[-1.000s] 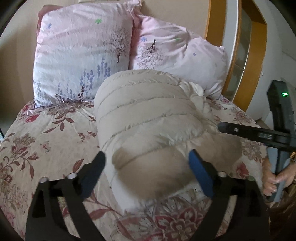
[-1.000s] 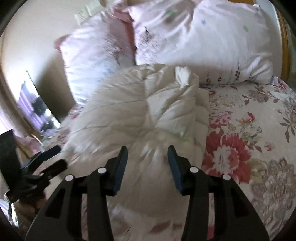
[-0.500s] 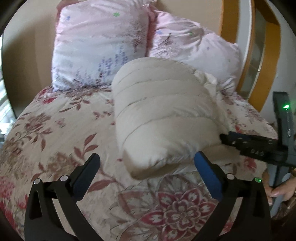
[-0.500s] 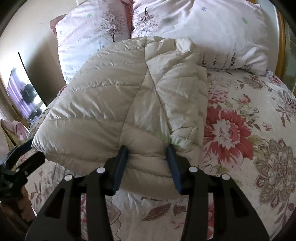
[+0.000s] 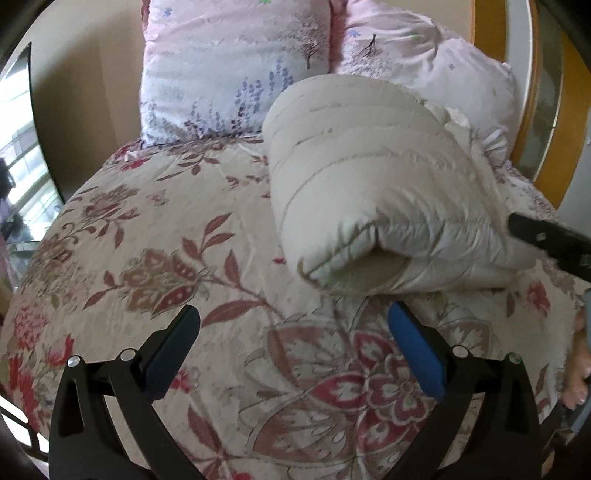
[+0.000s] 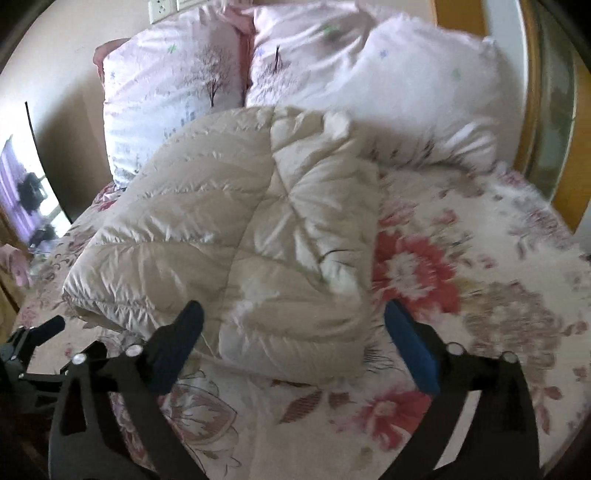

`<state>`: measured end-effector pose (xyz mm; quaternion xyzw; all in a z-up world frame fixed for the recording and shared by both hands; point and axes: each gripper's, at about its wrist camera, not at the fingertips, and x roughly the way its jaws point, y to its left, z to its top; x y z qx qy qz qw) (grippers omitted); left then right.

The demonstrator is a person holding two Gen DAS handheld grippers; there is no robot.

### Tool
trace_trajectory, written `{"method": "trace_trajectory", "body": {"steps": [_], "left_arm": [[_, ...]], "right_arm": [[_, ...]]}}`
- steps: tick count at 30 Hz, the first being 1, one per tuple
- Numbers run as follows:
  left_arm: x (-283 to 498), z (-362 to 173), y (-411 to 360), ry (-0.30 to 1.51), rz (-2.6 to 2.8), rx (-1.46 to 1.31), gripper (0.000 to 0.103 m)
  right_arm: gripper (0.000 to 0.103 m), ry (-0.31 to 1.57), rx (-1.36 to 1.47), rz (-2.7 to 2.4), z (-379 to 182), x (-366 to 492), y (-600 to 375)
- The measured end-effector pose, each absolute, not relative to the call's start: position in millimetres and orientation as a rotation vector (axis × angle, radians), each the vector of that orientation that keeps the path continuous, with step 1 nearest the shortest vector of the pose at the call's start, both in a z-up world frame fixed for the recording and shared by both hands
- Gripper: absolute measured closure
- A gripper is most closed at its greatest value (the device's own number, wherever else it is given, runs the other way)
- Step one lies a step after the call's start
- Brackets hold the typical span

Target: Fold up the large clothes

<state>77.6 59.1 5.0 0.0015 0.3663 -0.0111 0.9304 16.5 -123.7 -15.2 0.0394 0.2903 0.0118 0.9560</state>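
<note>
A folded beige puffer jacket lies on the floral bedspread, its far end against the pillows. My left gripper is open over the bedspread, just short of the jacket's near folded edge, with nothing between its fingers. In the right wrist view the same jacket fills the middle. My right gripper has its jaws opening wide. The jacket's near edge lies between them, and the pads are not pressing on it. One finger of the right gripper shows beside the jacket in the left wrist view.
Two pink printed pillows stand against the headboard. A wooden frame rises at the right. The left gripper shows at the lower left of the right wrist view. A person's hand is at the right edge.
My right gripper was shut on the jacket's near edge and has now spread wide, letting it go. My left gripper has drawn back off the jacket, which rests on the bed.
</note>
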Motion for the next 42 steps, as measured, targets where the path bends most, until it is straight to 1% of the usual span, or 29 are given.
{"method": "trace_trajectory", "body": {"steps": [4, 7, 13, 16, 42], "left_arm": [[71.8, 4.5, 61.2, 0.759, -0.03, -0.013, 0.001], [70.1, 4.6, 62.6, 0.772, -0.045, -0.026, 0.001], [67.2, 4.9, 56.8, 0.79, -0.059, -0.012, 0.001], [66.8, 4.8, 53.5, 0.799, -0.063, -0.005, 0.001], [70.1, -3.7, 52.0, 0.848, -0.07, -0.001, 0.001]], "right_arm": [[0.002, 0.568, 0.15, -0.04, -11.4, -6.9, -131.4], [0.002, 0.64, 0.211, 0.013, -18.4, -12.4, -136.8], [0.002, 0.804, 0.104, -0.019, -47.4, -11.2, -118.4], [0.002, 0.834, 0.06, -0.031, -54.7, -11.9, -110.8], [0.002, 0.854, 0.043, -0.043, -61.8, -8.9, -111.9]]}}
